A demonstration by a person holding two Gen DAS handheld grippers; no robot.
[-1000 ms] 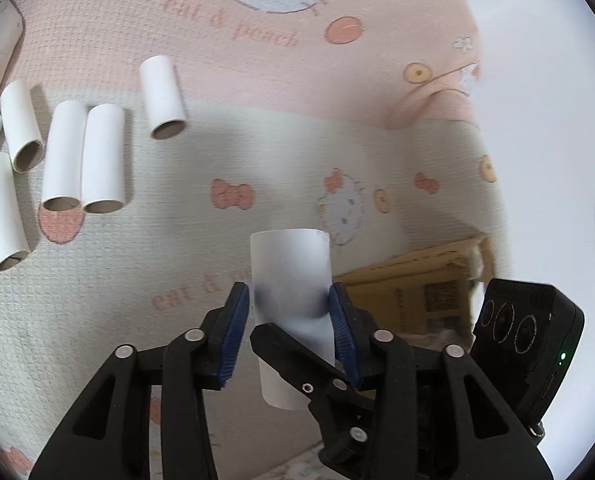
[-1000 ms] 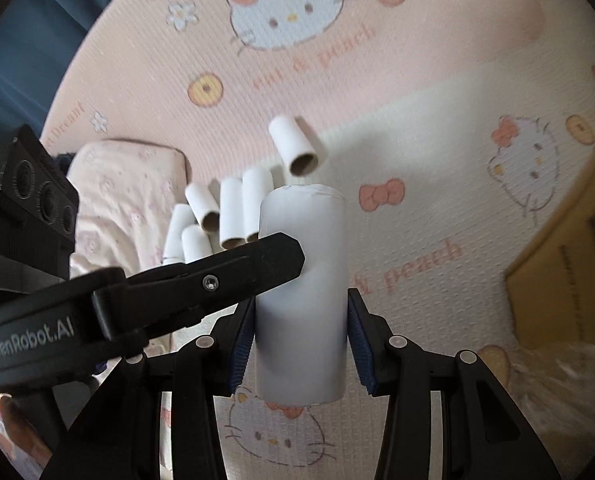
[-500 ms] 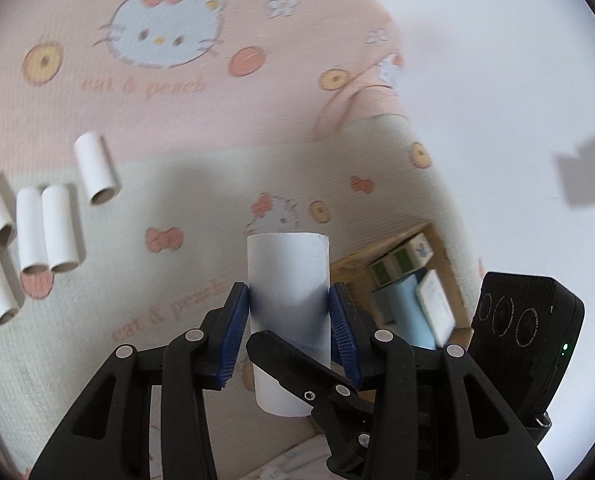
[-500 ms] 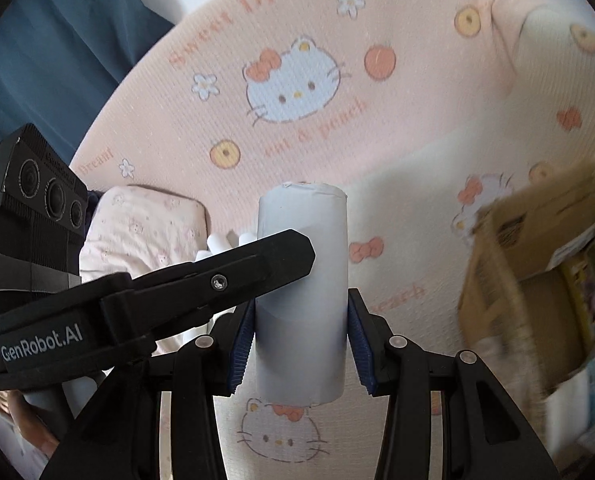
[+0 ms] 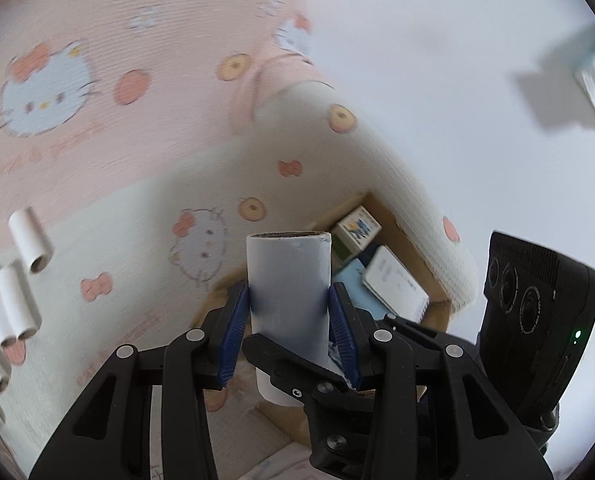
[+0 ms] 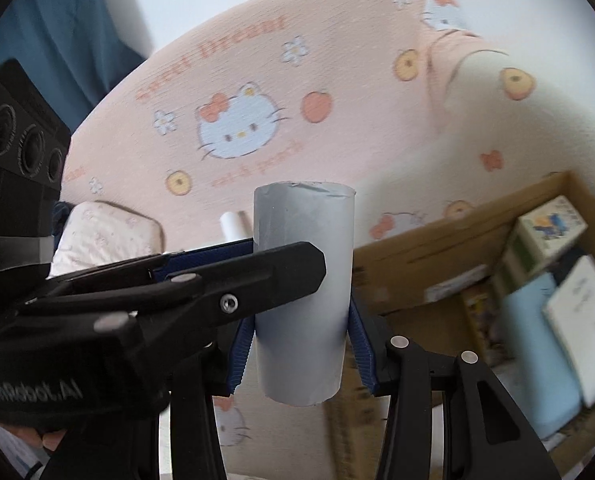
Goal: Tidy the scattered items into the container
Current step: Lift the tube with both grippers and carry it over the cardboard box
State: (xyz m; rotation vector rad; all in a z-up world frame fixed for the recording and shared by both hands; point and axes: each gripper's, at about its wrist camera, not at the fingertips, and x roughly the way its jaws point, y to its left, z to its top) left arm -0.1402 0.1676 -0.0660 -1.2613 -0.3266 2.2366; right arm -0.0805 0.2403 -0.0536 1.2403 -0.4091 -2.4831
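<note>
One white cardboard tube (image 5: 289, 280) (image 6: 303, 240) stands upright in the air, and both grippers appear to grip it crosswise. My left gripper (image 5: 289, 300) presses its blue pads on the tube's sides. My right gripper (image 6: 301, 320) is shut on it too. A right finger (image 5: 297, 364) crosses the tube's lower end, and a left finger (image 6: 257, 272) crosses its front. An open cardboard box (image 5: 401, 220) (image 6: 437, 244) lies below and to the right. Several loose tubes (image 5: 17, 300) rest on the bed at far left, one (image 5: 29, 246) apart.
The box holds a small carton (image 5: 355, 232), a spiral notepad (image 5: 393, 284) and a pale blue item (image 6: 537, 340). A pink and cream cartoon-cat bedsheet (image 6: 257, 80) covers the bed. A pillow (image 6: 101, 232) lies at left, a blue curtain (image 6: 57, 28) behind, a white wall (image 5: 457, 60) at right.
Both grippers have risen with the tube and swung toward the cardboard box, whose inside now shows. The loose tubes have slid to the far left of the left wrist view.
</note>
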